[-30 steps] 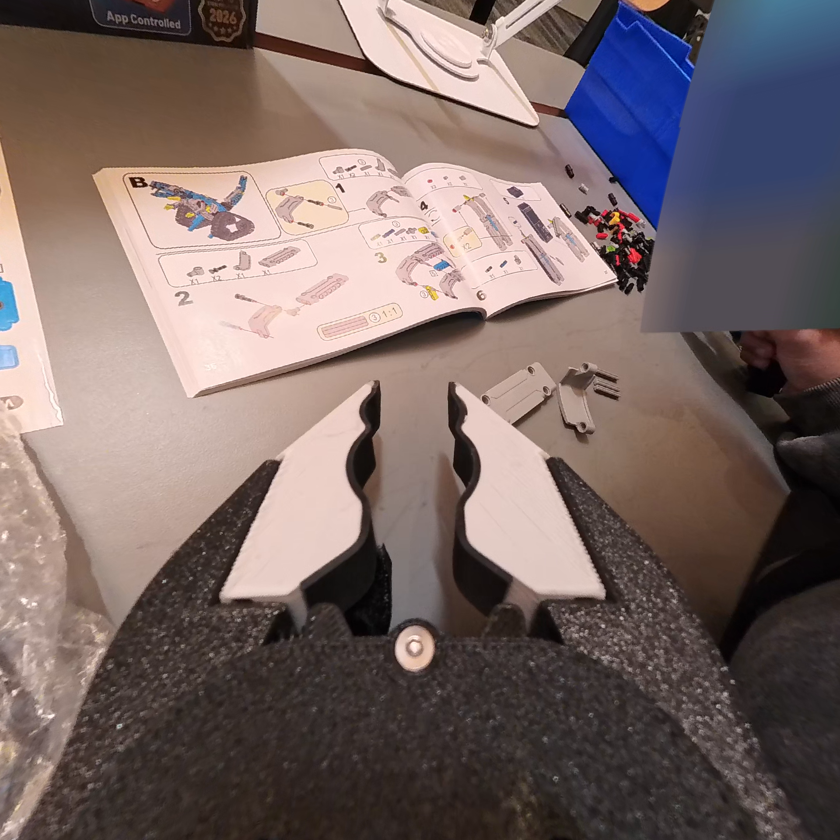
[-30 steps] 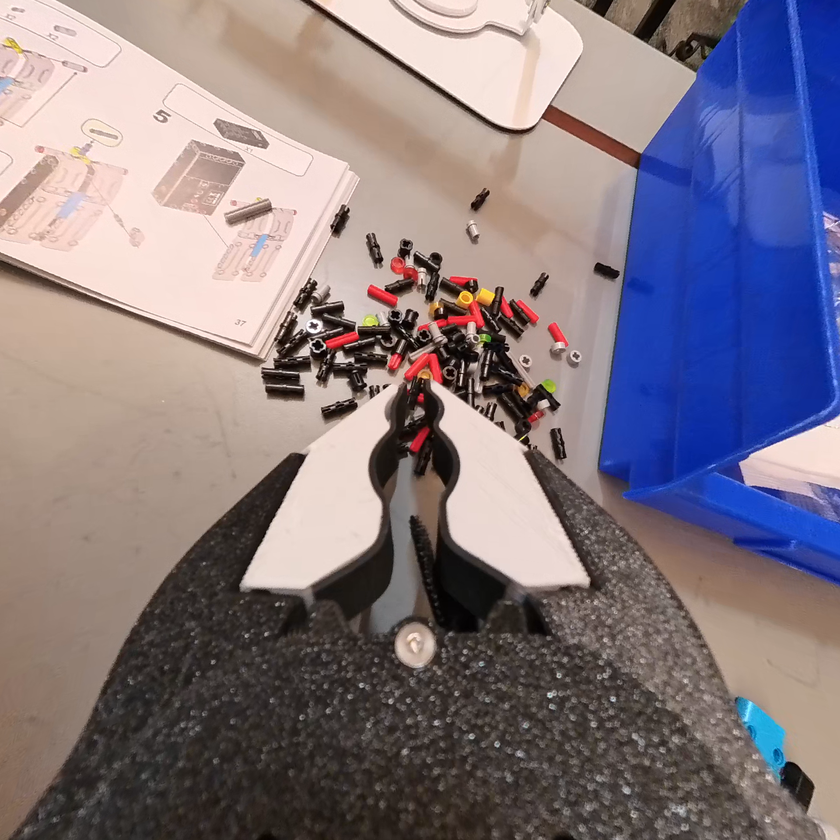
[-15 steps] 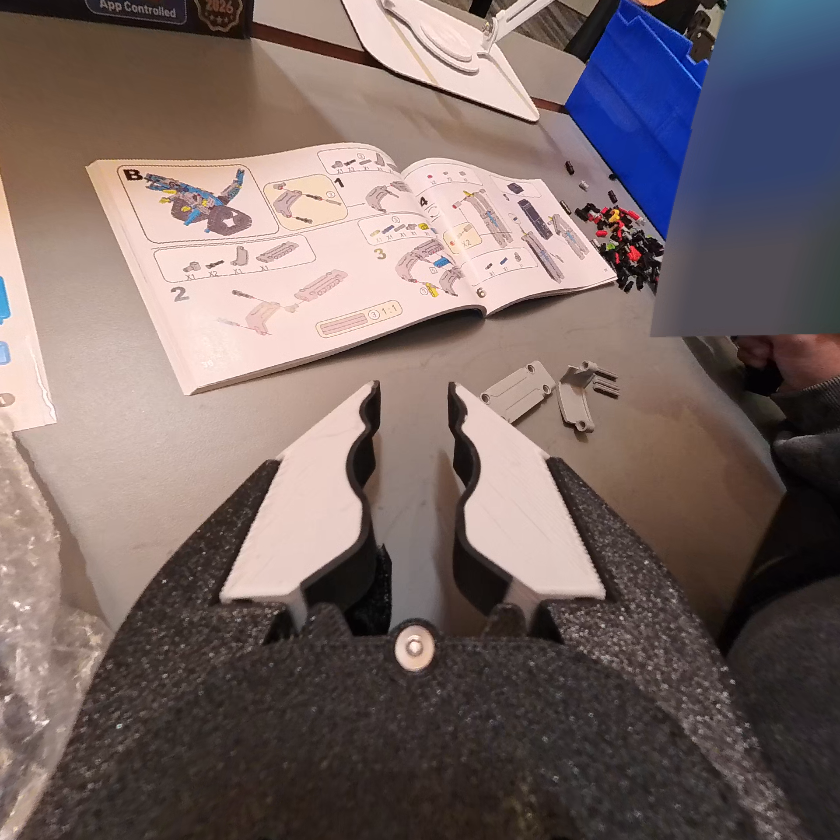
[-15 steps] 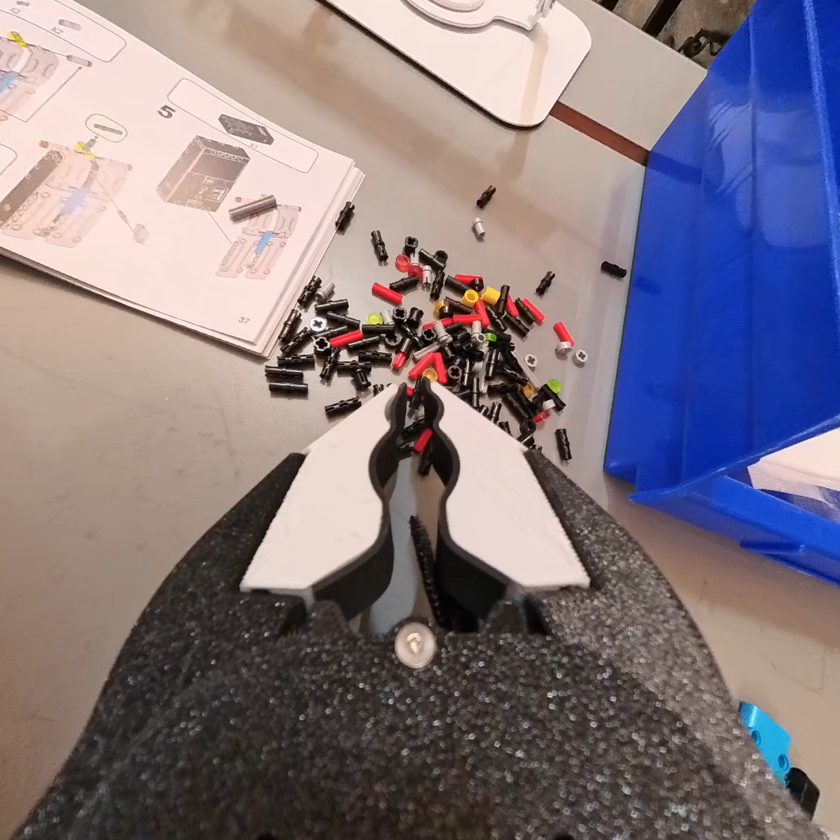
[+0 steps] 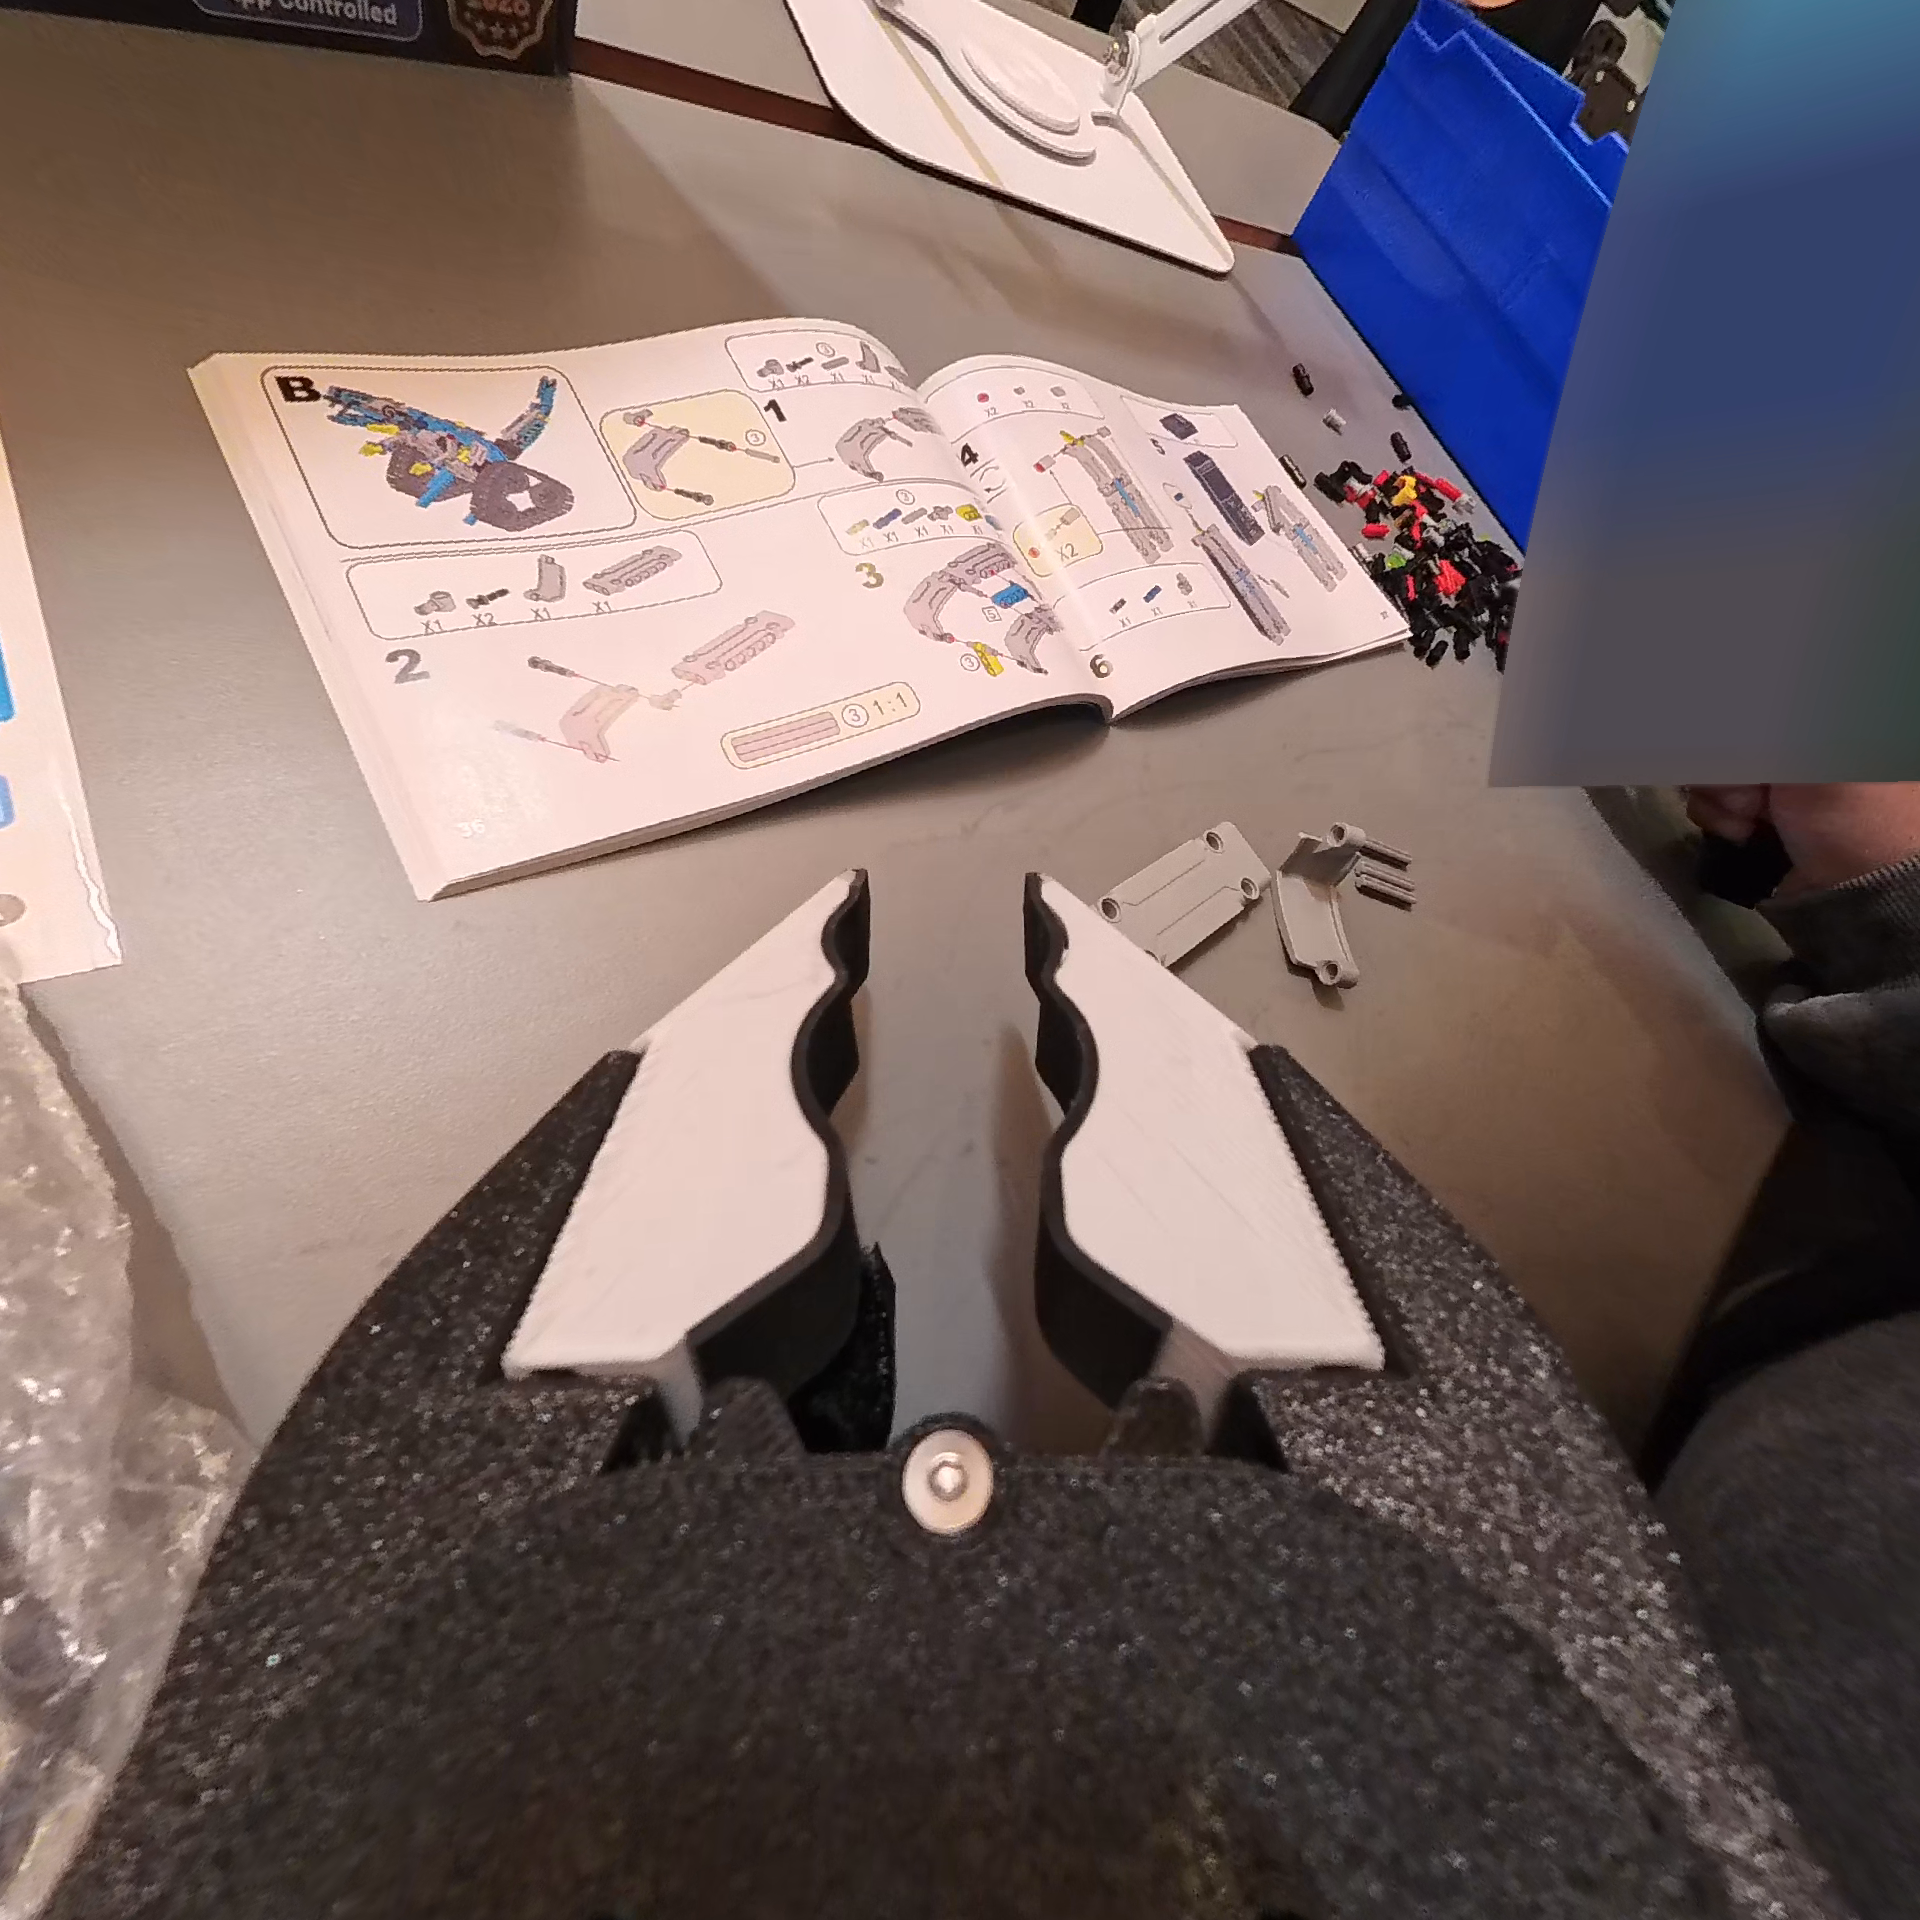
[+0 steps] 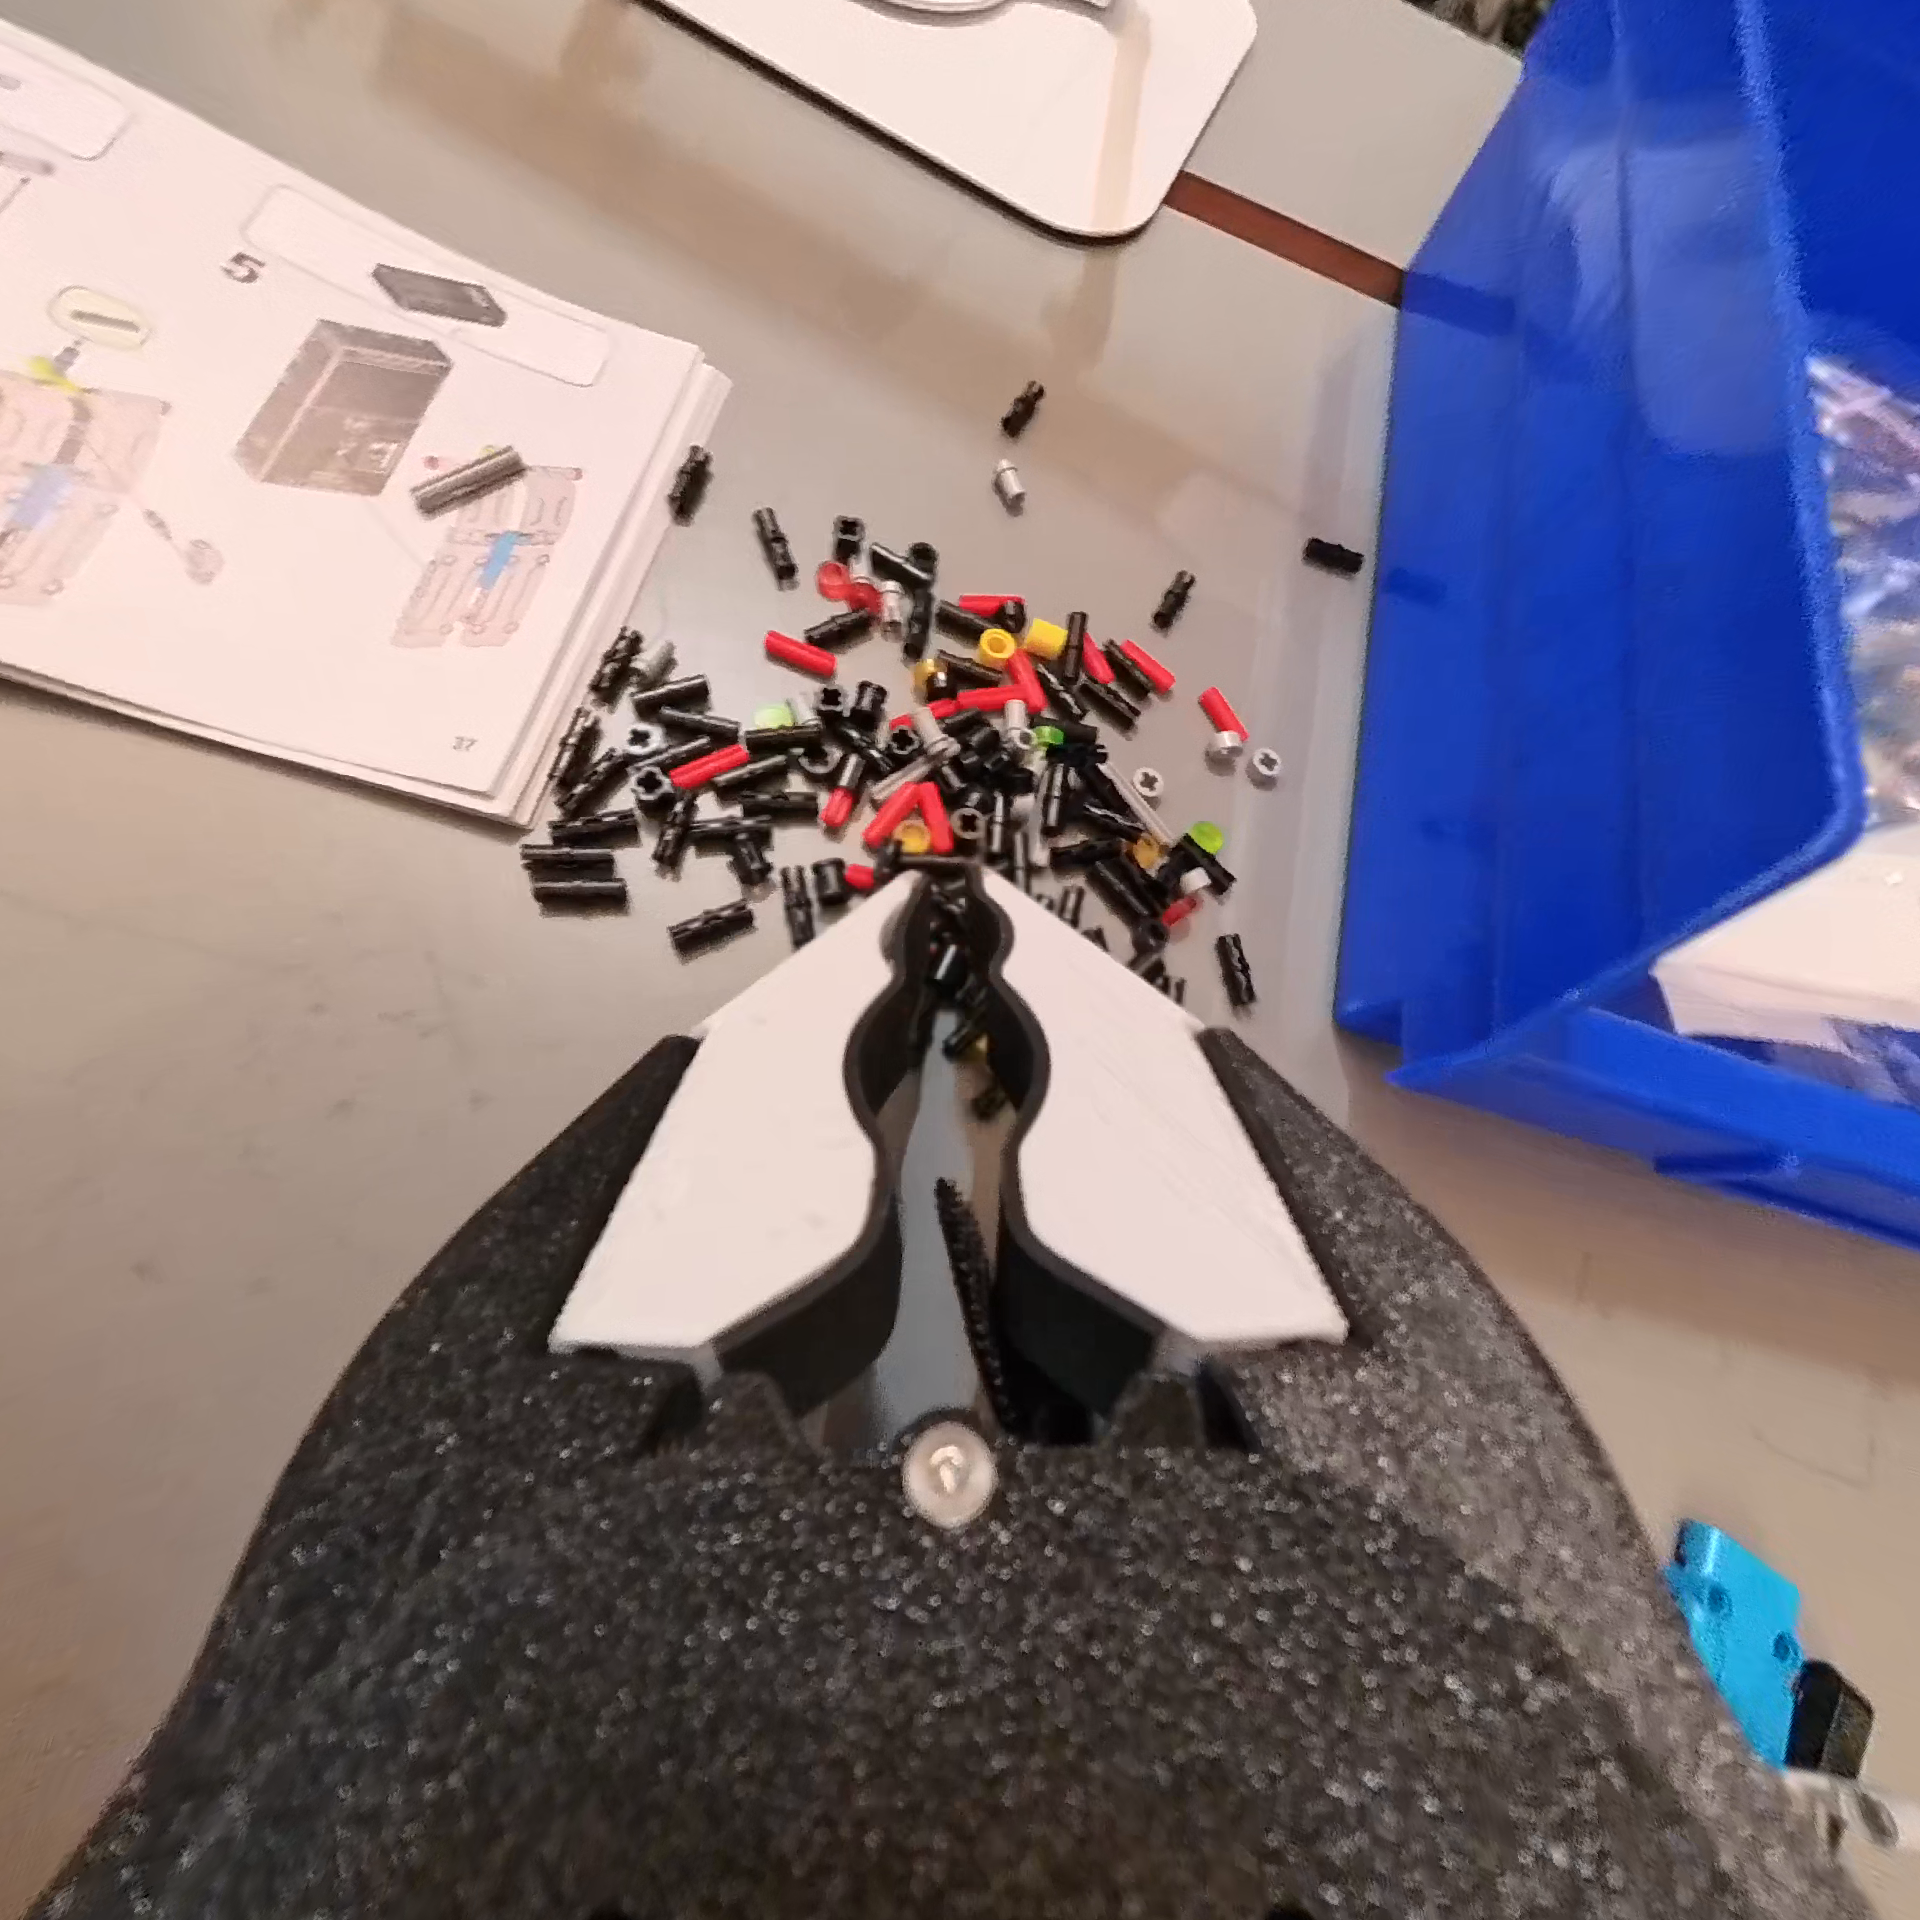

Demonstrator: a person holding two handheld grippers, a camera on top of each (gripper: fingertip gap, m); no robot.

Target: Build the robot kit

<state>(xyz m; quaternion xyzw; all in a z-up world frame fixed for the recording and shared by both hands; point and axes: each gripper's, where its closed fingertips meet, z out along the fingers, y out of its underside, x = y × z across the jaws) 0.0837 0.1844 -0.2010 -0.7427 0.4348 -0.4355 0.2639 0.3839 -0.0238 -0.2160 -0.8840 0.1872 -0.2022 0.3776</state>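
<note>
— At the far left edge of the counter [image 5: 260,1039] lies crinkled clear plastic wrap [image 5: 52,1299], then the open instruction booklet [image 5: 644,582]. What is the left gripper [image 5: 945,894] doing?

— Nothing is in it. Its jaws stand apart and empty, low over bare counter just short of the booklet's near edge. Nearest to it on the right are a flat grey plate [image 5: 1184,894] and a curved grey piece [image 5: 1320,904] with pins in it, lying close together.

— Any risk there?

— A sideways swing of that gripper could probably knock those two light pieces toward the person's sleeve [image 5: 1849,987] and the counter edge.

— And farther right?

— The pile of small pins [image 6: 935,727], black, red and a few yellow and green, lies between the booklet's corner and the blue bin [image 6: 1610,520]. The right gripper [image 6: 940,883] sits at the pile's near side, jaws pinched almost together at the tips. Dark pins show in the gap behind the tips, but the view is smeared, so whether one is actually caught cannot be told.

— What could fail?

— A pin that small, nipped only at the tips, would likely twist out or drop back unnoticed. The jaws could also trap two at once, or scatter round pins, which roll, under the booklet or against the bin wall.
</note>
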